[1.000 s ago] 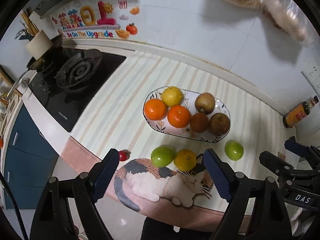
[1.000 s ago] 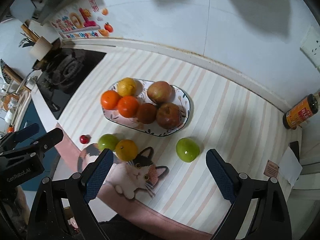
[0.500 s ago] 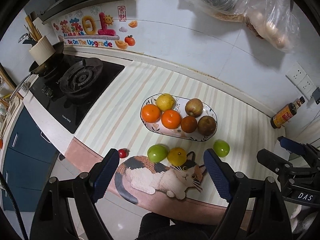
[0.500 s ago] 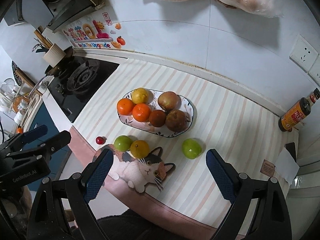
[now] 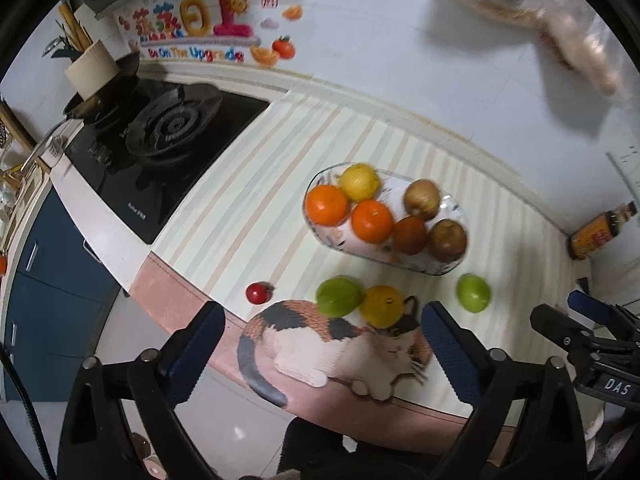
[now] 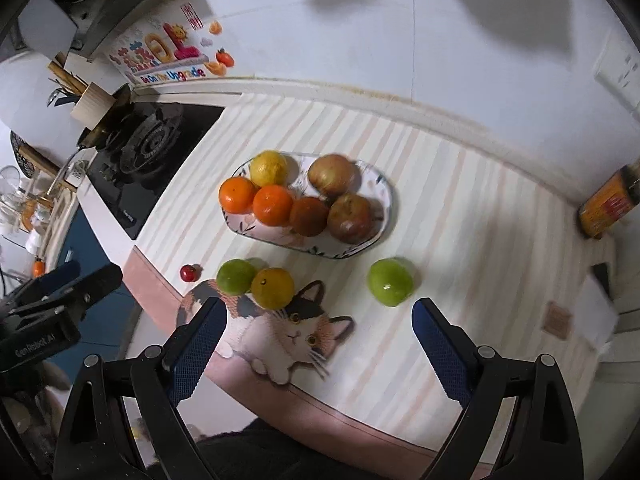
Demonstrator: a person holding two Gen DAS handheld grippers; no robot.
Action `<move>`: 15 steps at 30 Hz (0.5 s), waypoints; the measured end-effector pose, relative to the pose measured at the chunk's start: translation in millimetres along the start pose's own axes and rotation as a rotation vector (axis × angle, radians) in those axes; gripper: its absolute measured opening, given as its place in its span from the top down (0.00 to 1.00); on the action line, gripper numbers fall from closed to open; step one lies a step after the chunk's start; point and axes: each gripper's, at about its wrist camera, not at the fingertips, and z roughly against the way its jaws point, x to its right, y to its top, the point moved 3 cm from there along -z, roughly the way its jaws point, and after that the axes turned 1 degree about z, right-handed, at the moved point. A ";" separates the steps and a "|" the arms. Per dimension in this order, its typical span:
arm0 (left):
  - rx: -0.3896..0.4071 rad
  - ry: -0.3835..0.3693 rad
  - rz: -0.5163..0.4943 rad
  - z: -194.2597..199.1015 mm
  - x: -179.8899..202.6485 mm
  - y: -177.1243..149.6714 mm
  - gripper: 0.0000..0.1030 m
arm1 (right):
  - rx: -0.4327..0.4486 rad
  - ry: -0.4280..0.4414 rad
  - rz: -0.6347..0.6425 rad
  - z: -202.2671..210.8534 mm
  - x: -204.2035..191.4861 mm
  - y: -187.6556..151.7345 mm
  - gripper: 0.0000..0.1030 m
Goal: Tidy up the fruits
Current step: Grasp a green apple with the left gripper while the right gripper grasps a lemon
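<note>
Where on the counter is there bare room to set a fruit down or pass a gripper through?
Free: the striped strip between the stove and the plate, and the stretch between the lone green fruit and the sauce bottle. Crowded: the plate, and the cat mat edge by two touching fruits.

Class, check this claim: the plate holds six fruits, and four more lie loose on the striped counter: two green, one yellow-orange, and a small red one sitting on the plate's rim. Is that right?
Not quite. The small red fruit is not on the rim of the plate; it lies apart on the striped counter, left of the nearer green fruit. The right wrist view shows it. The rest stands.
</note>
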 end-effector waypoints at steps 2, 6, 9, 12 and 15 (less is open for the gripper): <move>-0.019 0.024 0.003 -16.1 -7.2 0.7 0.02 | -0.033 0.035 -0.005 -28.4 -1.4 1.2 0.07; -0.089 0.079 0.027 -57.2 -25.1 1.7 0.02 | -0.122 0.085 -0.016 -94.2 -9.2 0.8 0.07; -0.144 0.111 0.050 -87.1 -38.1 0.4 0.02 | -0.186 0.114 -0.015 -142.5 -18.9 -2.6 0.16; -0.186 0.122 0.064 -108.3 -47.2 -1.1 0.02 | -0.243 0.125 0.006 -182.9 -31.9 -6.8 0.20; -0.220 0.126 0.068 -122.2 -51.3 -1.9 0.02 | -0.292 0.127 0.031 -216.3 -43.6 -11.4 0.24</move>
